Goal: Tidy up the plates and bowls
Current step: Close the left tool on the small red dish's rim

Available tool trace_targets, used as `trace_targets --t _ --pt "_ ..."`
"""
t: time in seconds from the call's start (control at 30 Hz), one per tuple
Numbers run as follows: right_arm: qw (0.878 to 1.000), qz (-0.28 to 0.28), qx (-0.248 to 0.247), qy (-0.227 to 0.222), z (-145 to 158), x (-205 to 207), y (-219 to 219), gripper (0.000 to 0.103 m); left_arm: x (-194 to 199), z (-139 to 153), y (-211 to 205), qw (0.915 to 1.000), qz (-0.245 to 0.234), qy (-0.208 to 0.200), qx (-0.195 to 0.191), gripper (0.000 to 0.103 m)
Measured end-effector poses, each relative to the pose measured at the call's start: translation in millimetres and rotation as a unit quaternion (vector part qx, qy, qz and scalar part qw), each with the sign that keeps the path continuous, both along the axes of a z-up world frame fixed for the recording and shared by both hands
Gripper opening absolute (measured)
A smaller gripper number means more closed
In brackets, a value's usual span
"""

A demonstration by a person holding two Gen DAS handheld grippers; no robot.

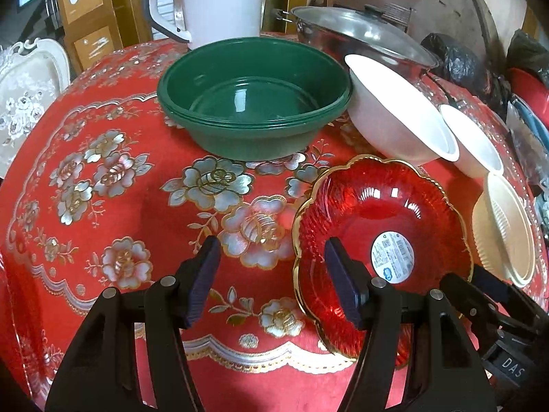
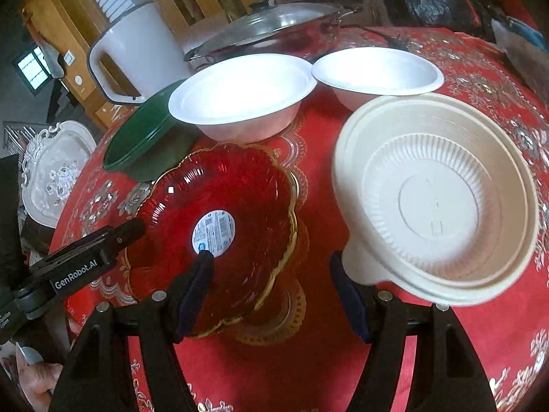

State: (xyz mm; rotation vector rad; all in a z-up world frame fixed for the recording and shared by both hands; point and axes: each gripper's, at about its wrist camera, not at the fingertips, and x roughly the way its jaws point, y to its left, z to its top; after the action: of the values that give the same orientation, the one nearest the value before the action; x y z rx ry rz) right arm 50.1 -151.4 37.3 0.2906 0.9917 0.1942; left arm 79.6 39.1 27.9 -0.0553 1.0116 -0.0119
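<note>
A red glass plate (image 1: 384, 226) with a gold scalloped rim and a round label lies on the red tablecloth; it also shows in the right wrist view (image 2: 223, 213). My left gripper (image 1: 271, 281) is open, its right finger over the plate's left edge. My right gripper (image 2: 271, 292) is open, its left finger over the plate and its right finger by the cream ribbed bowl (image 2: 435, 199). Stacked green bowls (image 1: 254, 96) sit further back. Two white bowls (image 1: 398, 110) (image 1: 473, 140) stand behind the plate.
A lidded steel pot (image 1: 360, 34) and a white jug (image 1: 219, 0) stand at the table's far side. Black bags (image 1: 459, 61) lie at the right. A white ornate tray (image 1: 27, 96) sits off the table's left edge.
</note>
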Motion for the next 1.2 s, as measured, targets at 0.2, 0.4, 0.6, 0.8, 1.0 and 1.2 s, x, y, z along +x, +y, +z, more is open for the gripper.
trace_targets --t 0.2,0.4,0.6,0.8,1.0,1.2 --pt "1.0 0.015 -0.021 -0.01 -3.2 10.9 3.2 0.07 7.4 -9.6 -8.0 0.9998 -0.013 0.017 0.0 0.063" --pt "0.998 0.039 -0.035 -0.023 -5.2 15.7 12.7 0.043 6.5 -15.5 -20.9 0.9992 -0.039 0.012 0.007 0.049" --pt "0.996 0.045 -0.067 -0.034 -4.2 15.4 22.8 0.038 4.3 -13.7 -23.5 0.9988 -0.046 0.014 0.012 0.033" --pt "0.994 0.047 -0.086 -0.053 3.3 6.3 31.2 0.038 -8.5 -8.0 -13.4 0.999 -0.043 0.01 0.013 0.032" --pt "0.993 0.052 -0.089 -0.062 10.3 0.3 41.1 0.038 -15.9 -3.8 -2.5 0.9994 -0.033 0.009 0.004 0.032" --pt "0.991 0.063 -0.097 -0.067 13.8 -6.9 54.2 0.038 -26.6 9.4 9.4 0.9997 -0.021 -0.008 0.005 0.032"
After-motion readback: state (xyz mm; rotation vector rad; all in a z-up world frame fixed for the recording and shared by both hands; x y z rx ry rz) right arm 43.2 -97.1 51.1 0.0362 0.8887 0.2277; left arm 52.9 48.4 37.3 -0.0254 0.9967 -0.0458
